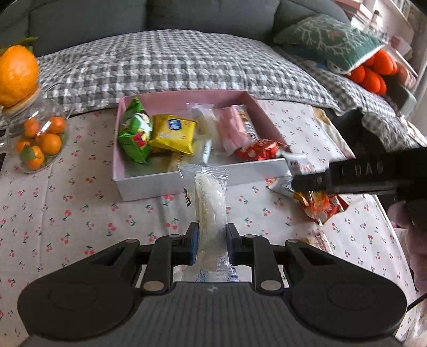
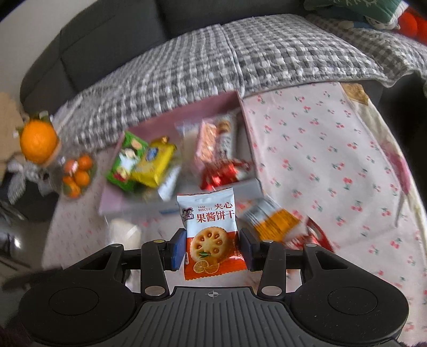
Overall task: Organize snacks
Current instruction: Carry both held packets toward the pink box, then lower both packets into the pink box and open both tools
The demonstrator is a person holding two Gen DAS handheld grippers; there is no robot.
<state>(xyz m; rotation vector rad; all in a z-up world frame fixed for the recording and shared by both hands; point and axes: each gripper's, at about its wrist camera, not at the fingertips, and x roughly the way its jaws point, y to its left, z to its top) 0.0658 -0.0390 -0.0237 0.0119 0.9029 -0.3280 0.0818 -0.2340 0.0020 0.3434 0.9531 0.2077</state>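
The left gripper (image 1: pixel 212 244) clamped a clear-wrapped pale snack (image 1: pixel 210 213) just before the pink box (image 1: pixel 186 184); the right gripper (image 2: pixel 213 249) pinched a jam biscuit packet (image 2: pixel 209 232), seemingly near that box's front corner.

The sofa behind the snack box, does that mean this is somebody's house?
Probably yes, a living room at home. A grey sofa with a checked blanket sits behind a table in a cherry-print cloth, and a glass jar of oranges stands beside the pink snack box.

A home living room — sofa (image 1: pixel 88 18), cushion (image 1: pixel 331 40).
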